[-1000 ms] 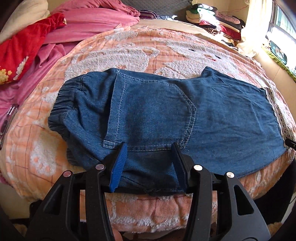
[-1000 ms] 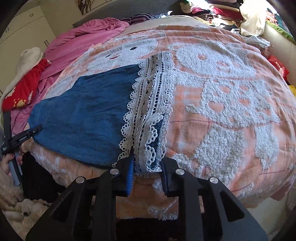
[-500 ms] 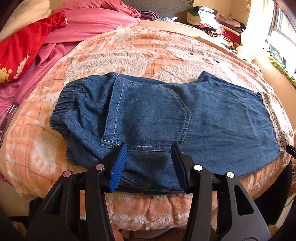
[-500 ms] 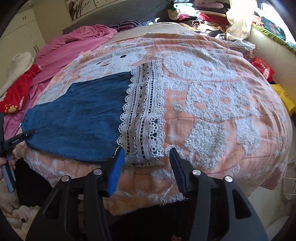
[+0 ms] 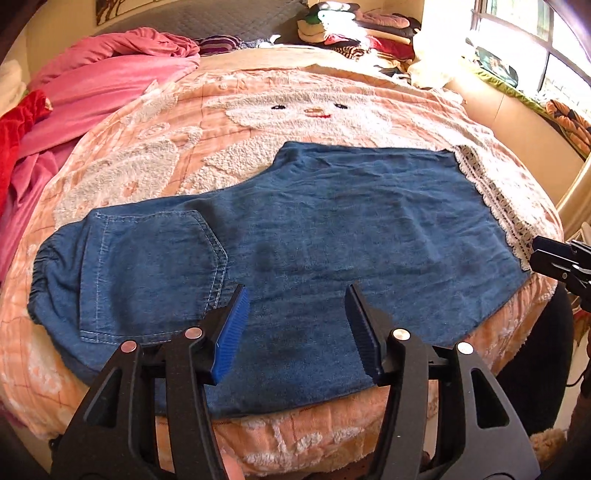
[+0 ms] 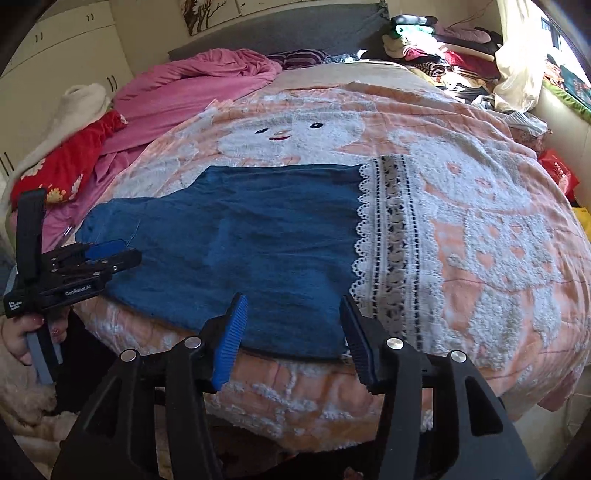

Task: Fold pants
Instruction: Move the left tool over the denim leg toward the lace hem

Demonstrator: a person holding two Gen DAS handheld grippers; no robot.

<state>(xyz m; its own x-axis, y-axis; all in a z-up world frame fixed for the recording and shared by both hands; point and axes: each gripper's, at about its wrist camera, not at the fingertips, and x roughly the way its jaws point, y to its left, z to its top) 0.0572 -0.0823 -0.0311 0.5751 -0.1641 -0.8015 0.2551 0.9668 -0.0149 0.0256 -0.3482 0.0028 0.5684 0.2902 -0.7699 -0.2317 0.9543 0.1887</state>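
Blue denim pants [image 5: 314, 236] lie flat across the peach blanket [image 5: 258, 122], elastic waistband at the left, white lace hem [image 5: 498, 206] at the right. My left gripper [image 5: 295, 325] is open and empty, just above the pants' near edge beside the back pocket [image 5: 147, 273]. In the right wrist view the pants [image 6: 251, 251] and lace hem [image 6: 391, 243] show too. My right gripper [image 6: 291, 332] is open and empty over the near edge at the hem end. The left gripper [image 6: 110, 254] shows at the left there.
A pink quilt [image 5: 96, 85] and a red garment [image 6: 66, 166] lie at the bed's left. Piled clothes [image 5: 354, 33] sit at the far right by the window. The bed's front edge drops off just under both grippers.
My right gripper opened, letting go of the lace hem, and pulled back. My left gripper shifted right along the pants' near edge, away from the waistband. Both views rose.
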